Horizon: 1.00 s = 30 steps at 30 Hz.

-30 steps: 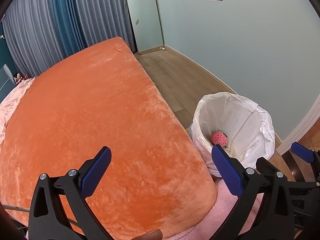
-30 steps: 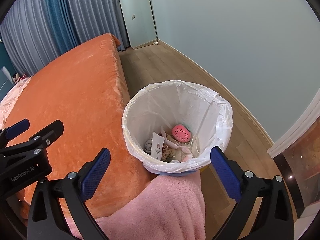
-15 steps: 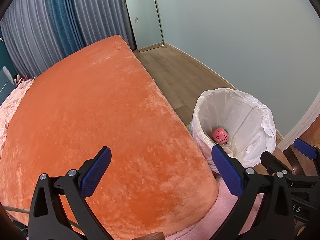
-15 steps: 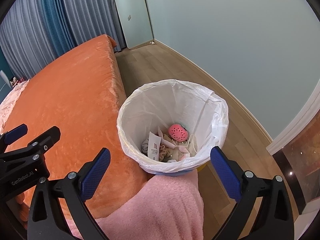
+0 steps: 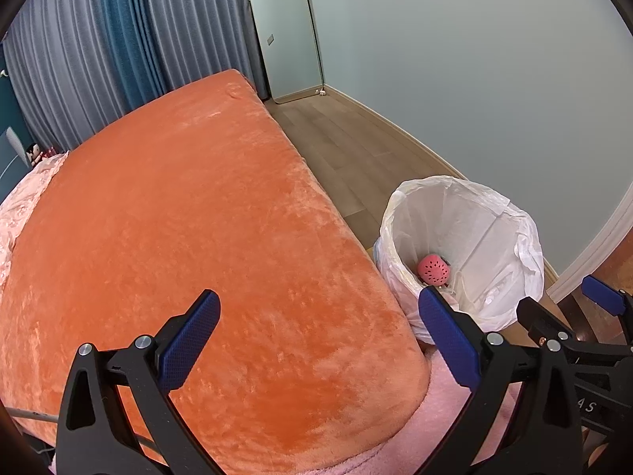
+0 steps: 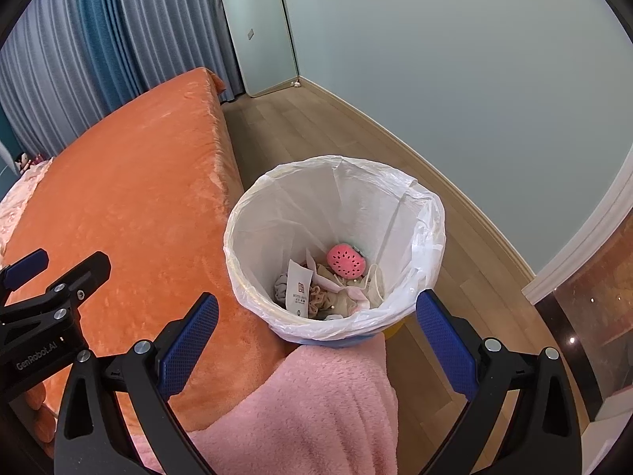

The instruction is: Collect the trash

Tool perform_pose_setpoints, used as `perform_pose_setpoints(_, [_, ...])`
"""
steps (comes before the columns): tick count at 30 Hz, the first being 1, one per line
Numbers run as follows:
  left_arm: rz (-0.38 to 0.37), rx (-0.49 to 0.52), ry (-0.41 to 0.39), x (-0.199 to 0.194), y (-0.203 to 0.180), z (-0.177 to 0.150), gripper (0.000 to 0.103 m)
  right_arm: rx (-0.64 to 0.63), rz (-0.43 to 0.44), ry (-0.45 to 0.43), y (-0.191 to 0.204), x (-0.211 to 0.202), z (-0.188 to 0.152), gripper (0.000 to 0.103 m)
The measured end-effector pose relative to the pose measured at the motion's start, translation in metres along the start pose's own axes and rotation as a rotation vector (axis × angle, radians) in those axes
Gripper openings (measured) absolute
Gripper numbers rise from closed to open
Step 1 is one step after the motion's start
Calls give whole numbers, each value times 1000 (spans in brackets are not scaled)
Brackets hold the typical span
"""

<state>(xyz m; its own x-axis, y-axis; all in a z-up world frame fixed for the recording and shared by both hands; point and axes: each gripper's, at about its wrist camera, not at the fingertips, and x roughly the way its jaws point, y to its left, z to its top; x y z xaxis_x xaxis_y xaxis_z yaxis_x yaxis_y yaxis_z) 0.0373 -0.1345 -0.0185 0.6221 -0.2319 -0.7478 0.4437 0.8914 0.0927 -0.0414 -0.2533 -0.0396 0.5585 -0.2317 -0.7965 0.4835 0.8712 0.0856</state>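
Plainly, both sets of jaws are spread wide and carry nothing: the left gripper (image 5: 318, 342) hangs over the orange plush bed cover (image 5: 190, 237), the right gripper (image 6: 316, 332) over the near rim of the white-lined round waste bin (image 6: 395, 182) at the centre of its frame. The trash is already in the bin: a pink perforated ball (image 6: 345, 260), a white paper tag (image 6: 298, 287) and crumpled beige scraps (image 6: 340, 297) at the bottom. No loose litter shows on the bed. The risk I see is the thin liner: a blue pad dipping in could snag the loose plastic rim and drag it off or tip the bin. The pink fleece blanket (image 6: 316, 407) at lower centre touches the bin's near side and could nudge it.
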Motion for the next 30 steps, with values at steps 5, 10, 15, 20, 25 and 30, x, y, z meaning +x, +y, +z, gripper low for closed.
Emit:
perform_pose_setpoints(5, [-5,-1,5,0,0,0,96,2,-2,-1,-1,0,0,96])
perform_pose_setpoints(10, [-7,3,6,0,-1,-1,96,5,-5,0,-3,0,-1,96])
perform_pose_setpoints(15, [-7,4,8,1,-1,-2,96,6,-4,0,-4,0,0,96])
perform_pose_setpoints(20, [-7,4,7,1,-2,-2,96,6,-4,1,-4,0,0,96])
perform_pose_setpoints(25, [-11,5,9,1,-1,-3,96,7,-4,-1,-4,0,-1,96])
perform_pose_setpoints(30, [-13,7,8,1,-1,-3,96,7,-4,1,-4,0,0,96])
